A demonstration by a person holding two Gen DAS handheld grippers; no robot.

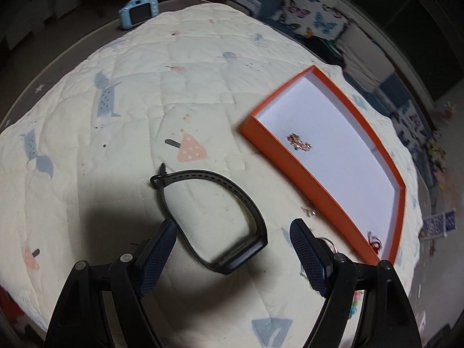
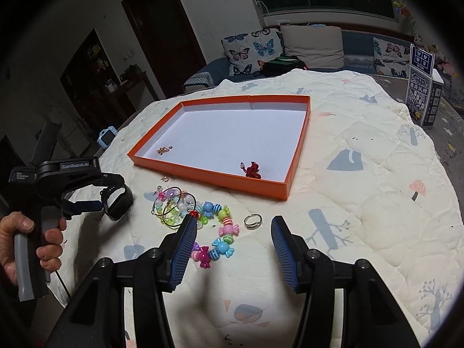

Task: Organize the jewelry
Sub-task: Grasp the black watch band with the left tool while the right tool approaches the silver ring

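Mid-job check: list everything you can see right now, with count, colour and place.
tray: 1, orange, white inside, on the quilt
gold trinket: 1, in the tray, left part
red charm: 1, in the tray, near front wall
watch: 1, black, on the quilt between the left gripper's open fingers
candy-bead bracelet: 1, multicolour, on the quilt before the tray
hoop pieces: a tangle, gold with pastel beads, left of the bracelet
ring: 1, silver, right of the bracelet
toy camera: 1, blue, far edge
left gripper: open
right gripper: open
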